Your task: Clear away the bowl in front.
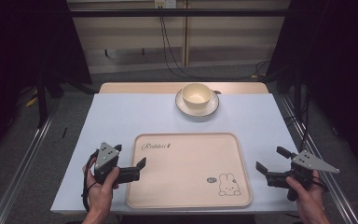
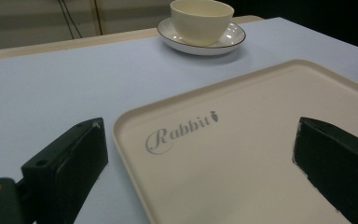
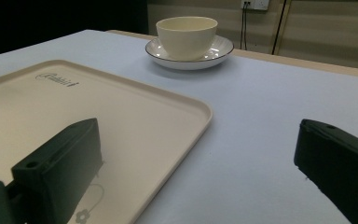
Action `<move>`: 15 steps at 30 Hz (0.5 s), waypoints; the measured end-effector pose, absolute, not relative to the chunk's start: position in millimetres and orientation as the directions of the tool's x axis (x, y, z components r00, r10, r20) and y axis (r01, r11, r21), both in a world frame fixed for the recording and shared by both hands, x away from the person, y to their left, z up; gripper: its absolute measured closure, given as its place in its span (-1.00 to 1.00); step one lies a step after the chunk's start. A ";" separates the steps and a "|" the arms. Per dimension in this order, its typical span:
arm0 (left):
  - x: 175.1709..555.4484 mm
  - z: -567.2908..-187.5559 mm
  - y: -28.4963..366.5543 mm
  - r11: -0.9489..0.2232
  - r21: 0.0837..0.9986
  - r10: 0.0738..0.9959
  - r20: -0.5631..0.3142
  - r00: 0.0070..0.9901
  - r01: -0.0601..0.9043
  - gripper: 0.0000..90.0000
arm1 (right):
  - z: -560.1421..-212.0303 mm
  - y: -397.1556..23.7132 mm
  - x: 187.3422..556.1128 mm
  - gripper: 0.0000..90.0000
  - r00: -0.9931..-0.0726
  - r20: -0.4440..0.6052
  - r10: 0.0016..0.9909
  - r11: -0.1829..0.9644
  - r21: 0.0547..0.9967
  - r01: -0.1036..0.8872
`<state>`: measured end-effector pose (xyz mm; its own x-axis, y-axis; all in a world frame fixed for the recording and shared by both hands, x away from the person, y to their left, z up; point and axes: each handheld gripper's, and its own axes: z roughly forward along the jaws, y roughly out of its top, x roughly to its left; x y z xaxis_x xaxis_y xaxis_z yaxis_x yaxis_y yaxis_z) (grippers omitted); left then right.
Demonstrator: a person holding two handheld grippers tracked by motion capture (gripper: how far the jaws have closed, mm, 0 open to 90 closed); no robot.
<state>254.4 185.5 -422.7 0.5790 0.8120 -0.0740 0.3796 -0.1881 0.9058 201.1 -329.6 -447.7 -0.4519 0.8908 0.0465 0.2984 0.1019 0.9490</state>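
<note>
A cream tray printed "Rabbit" with a bunny drawing lies at the table's near middle, nothing on it. Behind it a cream bowl sits on a dark-rimmed white saucer. My left gripper is open at the tray's left rim, one jaw over the tray, one over the table. In the left gripper view the tray, bowl and saucer lie ahead. My right gripper is open just right of the tray. Its view shows the tray and bowl. Both grippers hold nothing.
A pale blue cover spans the table, with a wooden strip along its far edge. Black cables hang from a wall socket behind. Metal rails run on the floor at both sides, and dark curtains flank the scene.
</note>
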 end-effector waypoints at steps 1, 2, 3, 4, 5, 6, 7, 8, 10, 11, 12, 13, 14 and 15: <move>255.5 -422.4 183.3 -0.185 0.905 0.815 -0.076 0.575 0.382 -0.93 | -447.7 -329.6 201.1 -0.99 -0.452 0.046 0.891 0.102 0.949 0.298; 257.4 -422.2 182.0 -0.187 0.906 0.805 -0.080 0.588 0.379 -0.93 | -447.6 -329.8 201.2 -0.99 -0.451 0.046 0.891 0.101 0.949 0.297; 258.8 -421.8 180.2 -0.188 0.906 0.802 -0.082 0.592 0.379 -0.93 | -447.4 -330.0 201.2 -0.99 -0.454 0.048 0.890 0.101 0.949 0.298; 259.9 -421.0 178.9 -0.193 0.904 0.801 -0.079 0.594 0.381 -0.94 | -447.3 -330.0 201.1 -0.99 -0.455 0.049 0.889 0.099 0.950 0.297; 261.3 -421.0 177.5 -0.191 0.905 0.796 -0.084 0.599 0.381 -0.94 | -447.3 -330.0 201.1 -0.99 -0.454 0.050 0.889 0.098 0.950 0.296; 262.8 -421.1 176.4 -0.202 0.903 0.793 -0.076 0.605 0.379 -0.95 | -447.3 -330.2 201.5 -0.98 -0.454 0.045 0.890 0.101 0.951 0.293; 263.7 -420.8 176.0 -0.209 0.900 0.789 -0.077 0.610 0.384 -0.95 | -447.4 -329.9 201.2 -0.98 -0.455 0.048 0.889 0.100 0.950 0.295; 264.9 -421.2 175.0 -0.201 0.900 0.788 -0.086 0.609 0.388 -0.95 | -447.3 -329.8 201.0 -0.97 -0.455 0.046 0.889 0.101 0.951 0.292; 267.4 -421.3 173.6 -0.205 0.896 0.787 -0.088 0.611 0.393 -0.95 | -447.2 -330.2 201.0 -0.97 -0.461 0.045 0.886 0.101 0.953 0.287; 268.6 -421.1 172.4 -0.205 0.894 0.786 -0.092 0.611 0.398 -0.96 | -447.2 -330.1 201.1 -0.97 -0.461 0.044 0.886 0.101 0.953 0.285; 269.8 -420.7 171.5 -0.201 0.895 0.784 -0.097 0.614 0.399 -0.96 | -447.2 -330.1 201.1 -0.97 -0.461 0.044 0.886 0.101 0.953 0.285; 271.0 -420.2 170.7 -0.202 0.894 0.780 -0.100 0.618 0.400 -0.96 | -447.3 -330.0 201.1 -0.97 -0.461 0.044 0.886 0.101 0.953 0.287; 272.0 -419.4 169.0 -0.197 0.894 0.779 -0.106 0.618 0.402 -0.96 | -447.3 -329.9 201.2 -0.97 -0.461 0.044 0.887 0.101 0.953 0.287; 273.1 -418.6 166.9 -0.197 0.890 0.773 -0.116 0.623 0.411 -0.96 | -447.3 -329.9 201.2 -0.97 -0.461 0.045 0.886 0.101 0.952 0.288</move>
<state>273.1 166.9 -418.6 0.6232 0.7734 -0.1162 0.4106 -0.1972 0.8902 201.2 -329.9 -447.3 -0.4608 0.8864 0.0451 0.2875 0.1010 0.9524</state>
